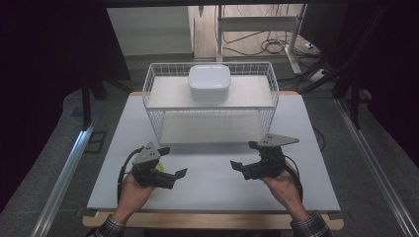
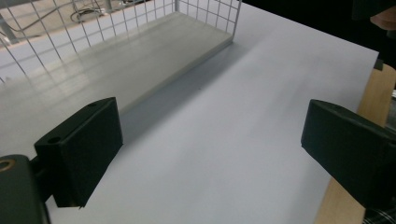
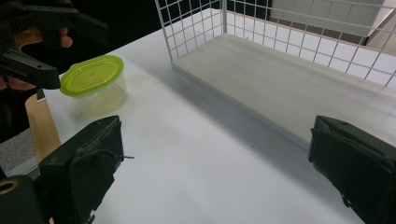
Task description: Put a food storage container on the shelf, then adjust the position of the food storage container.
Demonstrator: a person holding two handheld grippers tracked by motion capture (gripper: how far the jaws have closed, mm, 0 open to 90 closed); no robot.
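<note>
— Is there any writing, label, brand or number to read here?

— None. The white table (image 1: 212,173), the wire rack (image 1: 211,98), the white box (image 1: 209,83) at upper centre and the green-lidded tub (image 3: 95,84) at upper left bear no legible text.

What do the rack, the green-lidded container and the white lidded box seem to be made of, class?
Rack: white-coated wire, judging by its thin grid. Green-lidded container: plastic, with see-through walls and a glossy lid. White lidded box: probably smooth plastic; its soft sheen leaves ceramic possible.
</note>
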